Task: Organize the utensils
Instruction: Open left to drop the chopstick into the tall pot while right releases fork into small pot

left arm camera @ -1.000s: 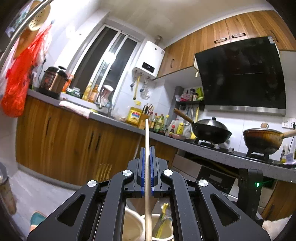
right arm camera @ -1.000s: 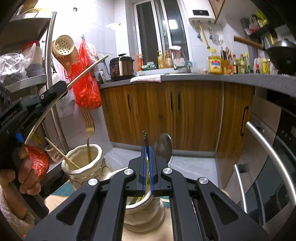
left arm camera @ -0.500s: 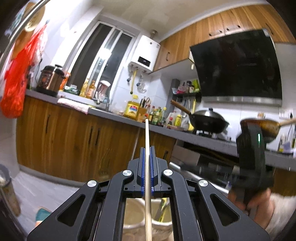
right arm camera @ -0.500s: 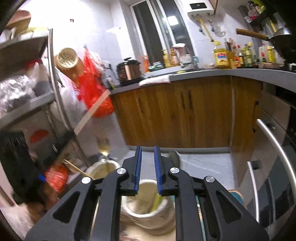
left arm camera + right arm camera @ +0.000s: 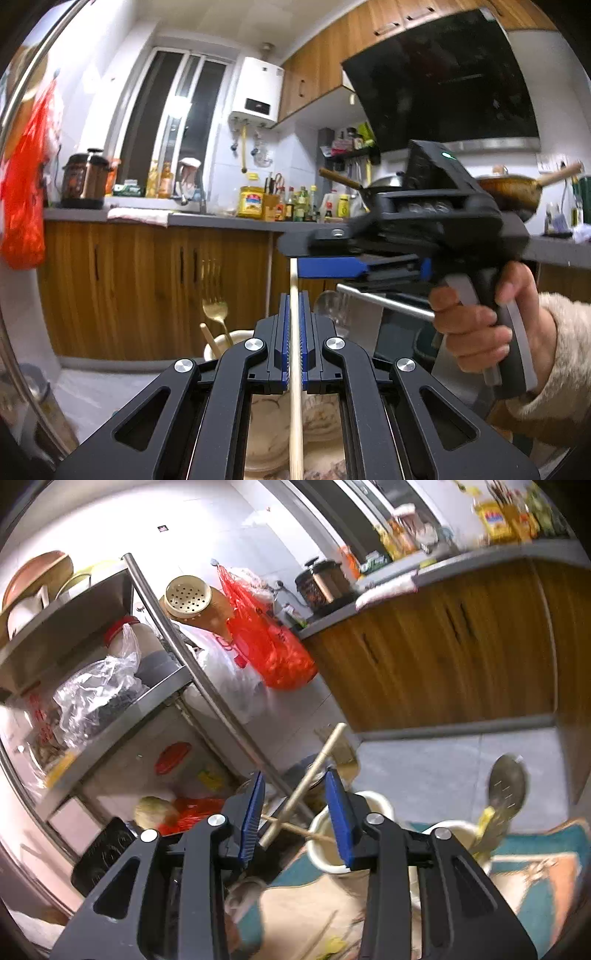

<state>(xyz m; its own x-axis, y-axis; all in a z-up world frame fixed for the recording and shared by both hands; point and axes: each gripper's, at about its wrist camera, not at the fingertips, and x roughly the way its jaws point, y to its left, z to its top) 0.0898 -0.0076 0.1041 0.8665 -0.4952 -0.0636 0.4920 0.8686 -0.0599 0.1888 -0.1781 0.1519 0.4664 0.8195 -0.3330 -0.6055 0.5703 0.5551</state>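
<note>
- The left gripper (image 5: 294, 325) points level toward the far counter, its blue pads pressed together on a wooden chopstick (image 5: 294, 369) that stands up between them, its tip just under the right gripper's blue pad.
- Below and beyond it stands a cream ceramic holder (image 5: 221, 345) with a gold fork (image 5: 216, 308) and another stick in it.
- To the right, a hand (image 5: 469, 332) in a fleecy sleeve grips the right gripper's handle and holds the tool sideways, crossing near above the chopstick tip.
- From its own camera the right gripper (image 5: 295, 812) tilts downward and is rolled; its pads stand spread apart and pinch nothing, with the chopstick (image 5: 314, 771) seen slanting in the gap beyond them.
- A metal shelf post (image 5: 207, 686) slants close by on the left; two cream holders (image 5: 325, 834) sit just past the fingertips, a spoon (image 5: 506, 786) rising from the right one.
- Open grey floor (image 5: 424, 764) lies beyond, bounded by wooden cabinets (image 5: 461, 653).
</note>
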